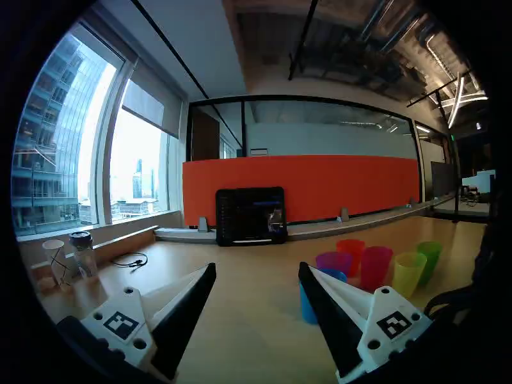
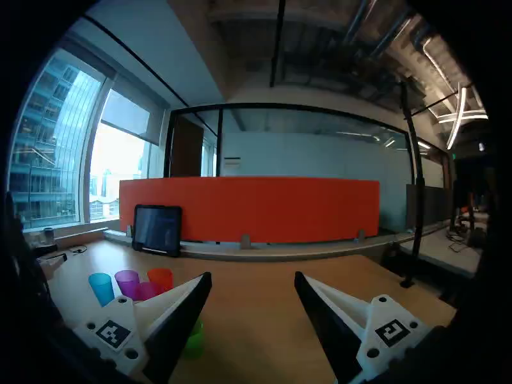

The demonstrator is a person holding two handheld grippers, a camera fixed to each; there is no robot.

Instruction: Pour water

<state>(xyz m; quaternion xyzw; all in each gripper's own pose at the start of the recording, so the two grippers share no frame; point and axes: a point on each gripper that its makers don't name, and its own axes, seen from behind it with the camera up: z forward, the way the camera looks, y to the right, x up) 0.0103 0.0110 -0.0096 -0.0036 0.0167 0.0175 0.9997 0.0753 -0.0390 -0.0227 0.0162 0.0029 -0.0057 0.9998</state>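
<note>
In the left gripper view my left gripper (image 1: 256, 269) is open above the wooden table (image 1: 256, 326), with nothing between its fingers. Several coloured plastic cups stand just ahead to the right: a blue cup (image 1: 307, 306) half hidden behind the right finger, then purple (image 1: 334, 261), red (image 1: 351, 248), pink (image 1: 376, 267), yellow (image 1: 408, 273) and green (image 1: 429, 257). A clear bottle with a black lid (image 1: 83, 253) stands far left by the window. In the right gripper view my right gripper (image 2: 251, 278) is open and empty. The cups sit to its left: blue (image 2: 101, 288), purple (image 2: 127, 281), orange (image 2: 160, 278) and green (image 2: 194, 339).
A dark tablet (image 1: 251, 216) leans against the orange divider (image 1: 307, 185) at the back of the table. A paper cup (image 1: 54, 255) and a black cable (image 1: 131, 261) lie near the bottle. A black pole (image 2: 416, 211) stands at the right.
</note>
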